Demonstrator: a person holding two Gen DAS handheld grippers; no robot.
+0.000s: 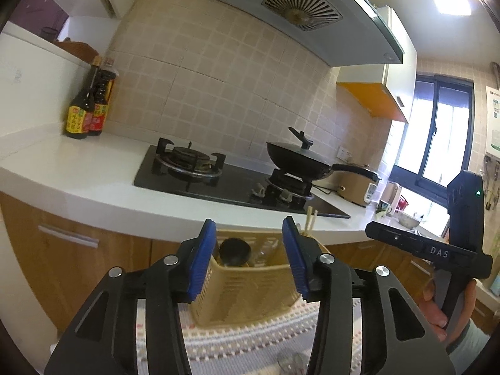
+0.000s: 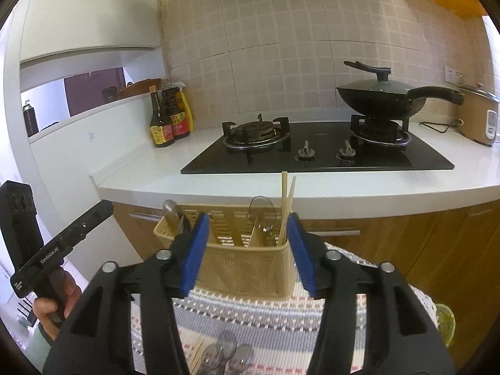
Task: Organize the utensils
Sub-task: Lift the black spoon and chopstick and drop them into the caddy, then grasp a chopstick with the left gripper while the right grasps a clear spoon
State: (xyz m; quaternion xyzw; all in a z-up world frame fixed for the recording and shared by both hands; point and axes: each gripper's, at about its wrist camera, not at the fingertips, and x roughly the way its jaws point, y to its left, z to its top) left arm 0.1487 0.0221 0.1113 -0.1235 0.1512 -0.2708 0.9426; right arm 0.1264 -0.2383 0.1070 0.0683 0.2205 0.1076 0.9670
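A beige slotted utensil caddy (image 2: 247,265) stands on a striped woven mat (image 2: 265,322). It holds a pair of wooden chopsticks (image 2: 286,206), a clear spoon (image 2: 262,211) and a metal spoon (image 2: 172,211) in separate compartments. Several clear plastic utensils (image 2: 225,356) lie loose on the mat near the camera. My right gripper (image 2: 247,250) is open, with the caddy just beyond its blue pads (image 2: 195,256) and nothing pressed between them. In the left wrist view the caddy (image 1: 247,293) shows end-on, with a dark round thing (image 1: 234,251) inside. My left gripper (image 1: 248,256) is open too and grips nothing.
Behind the caddy runs a white counter (image 2: 140,175) with a black gas hob (image 2: 312,159). A lidded wok (image 2: 381,100) sits on the right burner. Sauce bottles (image 2: 165,118) stand at the left and a rice cooker (image 2: 478,118) at the right. Wooden cabinet doors (image 2: 406,240) are below.
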